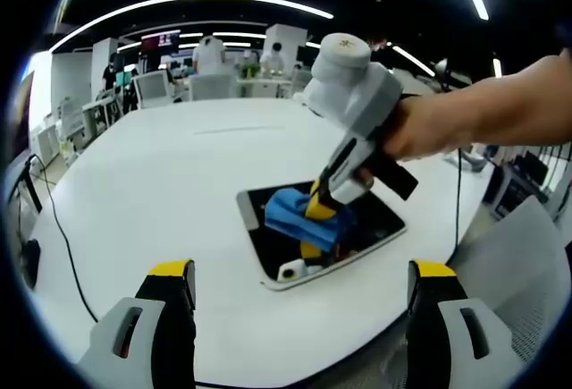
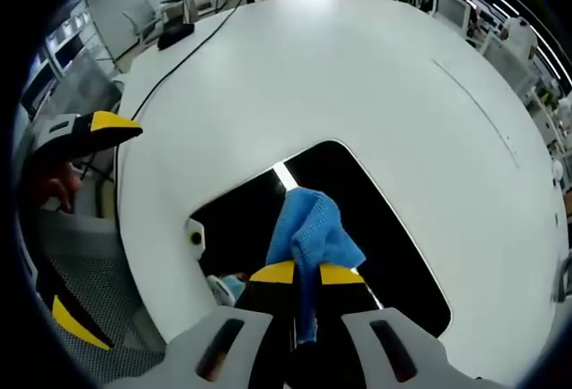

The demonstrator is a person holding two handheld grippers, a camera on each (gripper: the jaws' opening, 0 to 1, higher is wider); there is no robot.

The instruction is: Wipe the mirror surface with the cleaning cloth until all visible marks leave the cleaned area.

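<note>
Right gripper (image 2: 307, 274): fingers were shut on the blue cleaning cloth (image 2: 311, 232), pinching it at its lower end; in the left gripper view the same gripper (image 1: 323, 203) pressed the cloth (image 1: 299, 216) down onto the glass.
Left gripper (image 1: 302, 274): fingers stood wide apart and held nothing, hovering over the near bench edge at the bottom of the frame.
Mirror (image 1: 322, 228): lay flat on the white bench (image 1: 179, 183), right of centre in the left gripper view, its glass dark with ceiling reflections.
Marks: none could be made out with certainty; the glare and reflections made the surface hard to judge.
Risk, sliding: the mirror appeared unclamped, so a hard sideways stroke could have pushed it across the smooth bench, since the other gripper was not bracing it.
Risk, edge: in the right gripper view the mirror (image 2: 393, 237) sat near the bench rim at lower left, with a mesh chair (image 2: 89, 273) beyond; a push toward that side could have carried it off.
Risk, grip: only a small fold was pinched, so drag might have pulled the cloth free.
Risk, contact: bare fingertips could have scratched the glass if the cloth bunched aside.
Open room: broad bare bench lay toward the top of both frames; a black cable (image 1: 63, 237) ran at left, well apart.
</note>
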